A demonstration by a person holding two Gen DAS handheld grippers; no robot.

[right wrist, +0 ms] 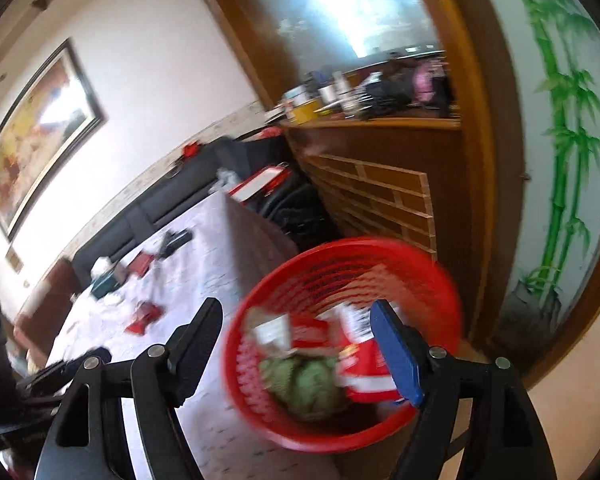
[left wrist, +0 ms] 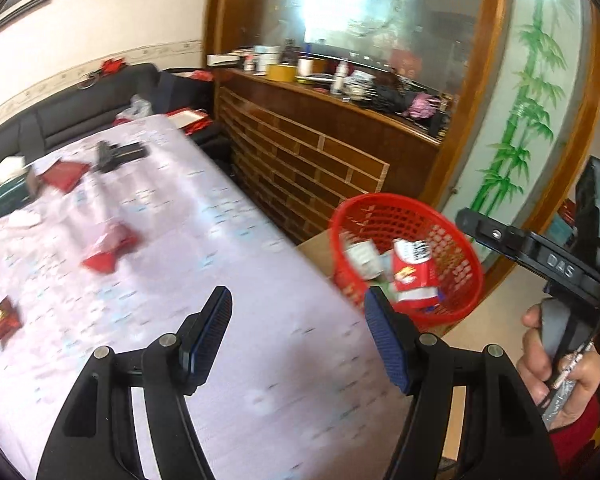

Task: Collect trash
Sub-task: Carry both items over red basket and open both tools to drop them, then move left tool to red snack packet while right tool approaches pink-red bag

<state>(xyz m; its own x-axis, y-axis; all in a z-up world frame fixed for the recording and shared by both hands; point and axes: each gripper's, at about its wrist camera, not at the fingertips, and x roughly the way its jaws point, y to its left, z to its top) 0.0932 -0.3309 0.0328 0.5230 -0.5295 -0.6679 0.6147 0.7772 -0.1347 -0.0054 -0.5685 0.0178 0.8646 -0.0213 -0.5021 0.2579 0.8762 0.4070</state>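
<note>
Red mesh trash basket [right wrist: 340, 344] stands off the right edge of the tabletop [left wrist: 228, 240], its mouth facing up and tilted toward the cameras; it holds a red snack packet [left wrist: 414, 280] lying with its long axis roughly upright against the far wall, white paper scraps [left wrist: 360, 256] and a crumpled green wad [right wrist: 304, 384]. Left tongs [left wrist: 298, 334] are spread wide over the near tabletop with nothing between the pads. Right tongs [right wrist: 296, 350] are likewise spread wide above the basket, holding nothing. Loose trash lies on the pale patterned cloth: a red wrapper [left wrist: 110, 246] mid-table, long axis running near-left to far-right, and a small red packet [left wrist: 2, 320] at the left edge. A green tissue box [left wrist: 8, 196] sits far left. Beyond: dark sofa [left wrist: 80, 108], wooden counter [left wrist: 340, 96], bamboo mural [left wrist: 528, 120], framed painting [right wrist: 40, 136].
</note>
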